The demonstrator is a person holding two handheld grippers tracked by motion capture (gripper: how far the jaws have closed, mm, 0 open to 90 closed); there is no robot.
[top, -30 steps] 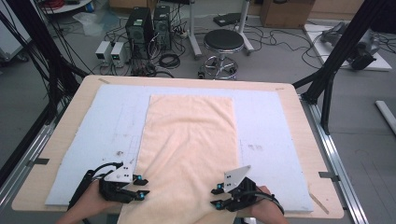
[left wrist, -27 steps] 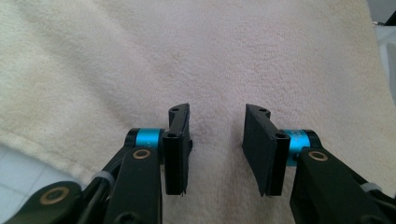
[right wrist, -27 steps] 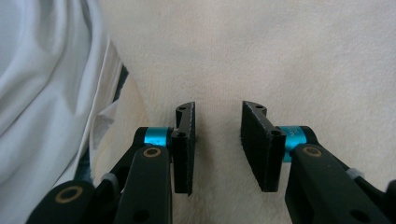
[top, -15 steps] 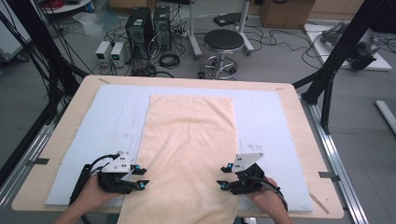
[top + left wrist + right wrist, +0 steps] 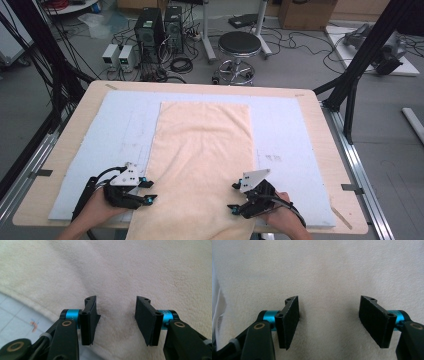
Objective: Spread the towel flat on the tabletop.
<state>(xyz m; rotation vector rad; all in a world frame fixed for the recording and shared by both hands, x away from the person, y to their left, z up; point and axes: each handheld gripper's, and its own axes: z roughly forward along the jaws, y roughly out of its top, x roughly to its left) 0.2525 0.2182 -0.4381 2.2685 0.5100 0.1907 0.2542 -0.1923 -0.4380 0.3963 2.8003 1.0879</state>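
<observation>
While lying flat, towel [image 5: 202, 160] long axis runs away from person

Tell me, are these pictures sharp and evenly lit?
High view: even, soft light, towel a bit soft. Left gripper view: towel sharp far off, near jaws blurred, faint shadows beside them. Right gripper view: towel bright, slightly washed out.

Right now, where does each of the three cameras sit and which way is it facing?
High view: above the person's table edge, looking forward and down on the pale peach terry towel; both hands, left tongs, right tongs.
Left gripper view: rides the left tongs, looking along its parted black jaws onto the towel near its edge.
Right gripper view: rides the right tongs, jaws wide over the towel.
Shared: all three views show the towel.
</observation>
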